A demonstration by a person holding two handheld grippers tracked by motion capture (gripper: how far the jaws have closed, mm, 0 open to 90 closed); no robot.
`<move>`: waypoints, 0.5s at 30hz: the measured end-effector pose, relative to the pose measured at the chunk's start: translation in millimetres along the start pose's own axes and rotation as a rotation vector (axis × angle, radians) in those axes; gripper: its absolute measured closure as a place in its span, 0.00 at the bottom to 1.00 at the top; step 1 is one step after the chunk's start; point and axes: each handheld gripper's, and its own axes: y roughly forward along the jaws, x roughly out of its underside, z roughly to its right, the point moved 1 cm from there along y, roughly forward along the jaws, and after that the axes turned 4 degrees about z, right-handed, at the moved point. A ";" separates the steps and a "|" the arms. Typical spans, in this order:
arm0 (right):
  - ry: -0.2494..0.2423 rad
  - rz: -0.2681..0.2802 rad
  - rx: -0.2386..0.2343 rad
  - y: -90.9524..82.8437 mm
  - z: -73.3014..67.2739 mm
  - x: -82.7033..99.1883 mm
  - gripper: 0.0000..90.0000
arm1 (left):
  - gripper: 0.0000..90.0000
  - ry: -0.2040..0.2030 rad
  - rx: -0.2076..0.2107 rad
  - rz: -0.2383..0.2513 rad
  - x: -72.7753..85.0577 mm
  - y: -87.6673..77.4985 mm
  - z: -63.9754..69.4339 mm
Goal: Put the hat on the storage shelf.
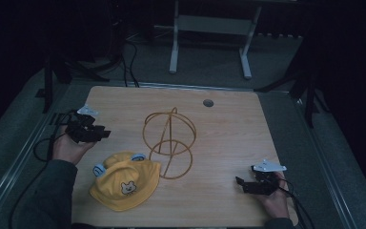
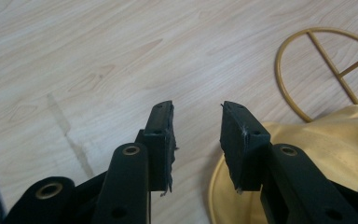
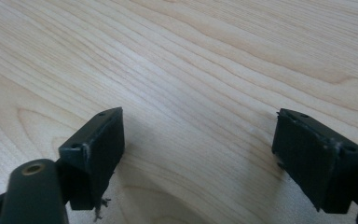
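- Between the left gripper (image 2: pixel 196 135) jaws nothing is sitting; parted, they are hovering beside the yellow hat (image 1: pixel 125 180), not yet on the wire stand (image 1: pixel 169 142).
- Right gripper (image 3: pixel 198 158) jaws are gaping over bare worktop (image 3: pixel 191 60).

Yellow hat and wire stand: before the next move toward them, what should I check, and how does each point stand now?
1. Left gripper empty: ok, nothing between its fingers, which stand apart.
2. Right gripper empty: ok, fingers wide apart over bare wood.
3. Yellow hat free to be picked up: ok, it lies flat on the table, touched by neither gripper.
4. Wire stand upright: ok, it stands on its ring base mid-table.
5. Hat clear of the stand: cannot tell; in the left gripper view the hat's edge overlaps the base ring.
6. Path from left gripper to hat: ok, only bare wood lies between.
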 end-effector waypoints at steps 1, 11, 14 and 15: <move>-0.001 0.000 -0.001 0.2 0.2 -0.1 0.17 | 0.71 0.005 0.006 -0.006 -1.2 -2.2 1.9; -0.005 -0.002 -0.006 0.5 0.0 -0.2 0.16 | 0.68 0.060 0.043 -0.016 -6.1 -23.0 18.3; -0.005 -0.002 -0.006 0.6 0.0 -0.2 0.16 | 0.68 0.072 0.057 -0.011 -5.9 -29.0 22.5; -0.005 -0.002 -0.006 0.6 0.0 -0.2 0.16 | 0.68 0.081 0.063 -0.011 -6.1 -31.1 23.9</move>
